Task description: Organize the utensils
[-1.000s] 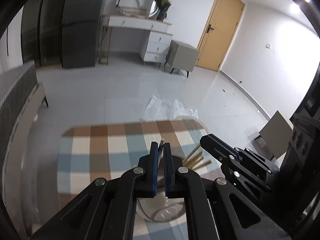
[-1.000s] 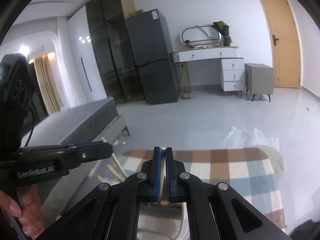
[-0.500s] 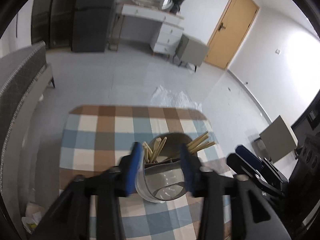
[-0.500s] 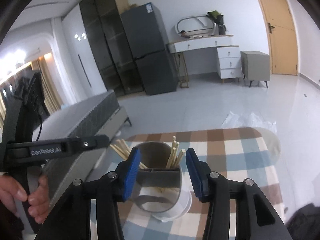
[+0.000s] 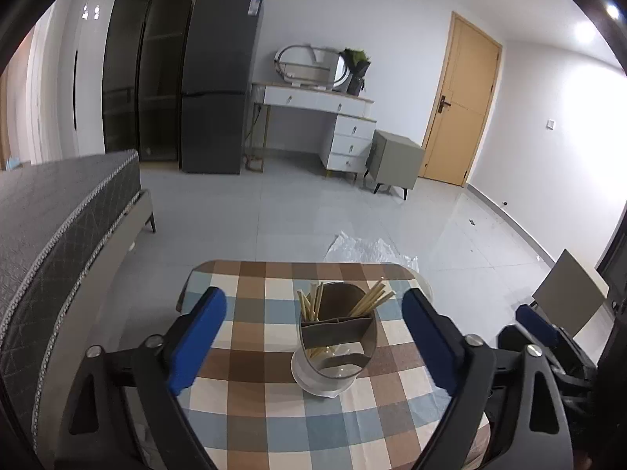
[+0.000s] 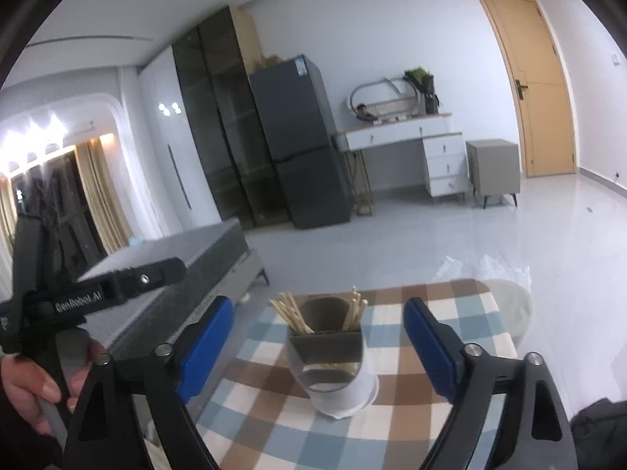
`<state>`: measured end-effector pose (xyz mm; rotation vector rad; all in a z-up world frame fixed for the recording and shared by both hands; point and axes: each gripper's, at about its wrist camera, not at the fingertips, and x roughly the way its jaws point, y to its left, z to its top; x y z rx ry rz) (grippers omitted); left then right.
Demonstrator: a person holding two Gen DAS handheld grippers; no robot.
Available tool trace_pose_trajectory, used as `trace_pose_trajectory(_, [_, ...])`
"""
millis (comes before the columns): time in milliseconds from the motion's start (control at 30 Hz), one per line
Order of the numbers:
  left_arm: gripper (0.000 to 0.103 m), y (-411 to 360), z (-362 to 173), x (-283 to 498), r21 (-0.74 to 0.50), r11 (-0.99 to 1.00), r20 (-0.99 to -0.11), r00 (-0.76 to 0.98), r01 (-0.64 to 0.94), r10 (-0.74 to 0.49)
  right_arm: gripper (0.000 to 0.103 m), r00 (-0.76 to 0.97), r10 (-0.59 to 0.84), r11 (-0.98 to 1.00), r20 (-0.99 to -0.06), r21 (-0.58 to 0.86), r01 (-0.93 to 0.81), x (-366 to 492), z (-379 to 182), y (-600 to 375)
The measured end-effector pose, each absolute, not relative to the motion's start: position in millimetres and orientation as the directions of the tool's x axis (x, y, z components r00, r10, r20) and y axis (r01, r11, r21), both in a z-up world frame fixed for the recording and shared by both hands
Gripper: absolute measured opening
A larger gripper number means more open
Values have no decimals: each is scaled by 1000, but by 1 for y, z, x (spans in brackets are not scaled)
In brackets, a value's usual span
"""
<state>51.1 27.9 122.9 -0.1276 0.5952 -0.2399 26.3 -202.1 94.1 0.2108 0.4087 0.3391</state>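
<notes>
A round utensil holder (image 5: 335, 346) with a grey divided insert stands on the checkered tablecloth (image 5: 250, 399). Several wooden chopsticks (image 5: 309, 303) stand in its far compartments. It also shows in the right wrist view (image 6: 333, 364), with chopsticks (image 6: 292, 315) in it. My left gripper (image 5: 313, 340) is wide open and empty, drawn back, its blue pads either side of the holder. My right gripper (image 6: 317, 346) is wide open and empty, also drawn back from the holder.
The small table (image 6: 505, 313) ends just beyond the holder. A grey bed (image 5: 58, 219) lies to the left. Crumpled plastic (image 5: 368, 248) lies on the floor behind the table. A fridge (image 5: 219, 105), dresser (image 5: 333, 121) and door (image 5: 458, 105) stand far back.
Both grippers went from shut on chopsticks over the holder to wide open. Both have pulled up and back; the chopsticks now stand in the holder.
</notes>
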Motion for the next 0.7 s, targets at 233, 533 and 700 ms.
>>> trace_pose_trajectory(233, [95, 31, 121, 25, -174, 974, -506, 835, 147, -217, 103, 893, 363, 922, -266, 245, -302, -14, 102, -199])
trace_pose_trajectory(533, [102, 31, 115, -16, -129, 986, -391, 909, 103, -146, 103, 910, 352, 930, -218, 194, -313, -52, 86, -193])
trace_pose_trajectory(700, [102, 31, 92, -32, -117, 988, -379, 916, 97, -135, 103, 934, 306, 949, -184, 143, -282, -67, 67, -192])
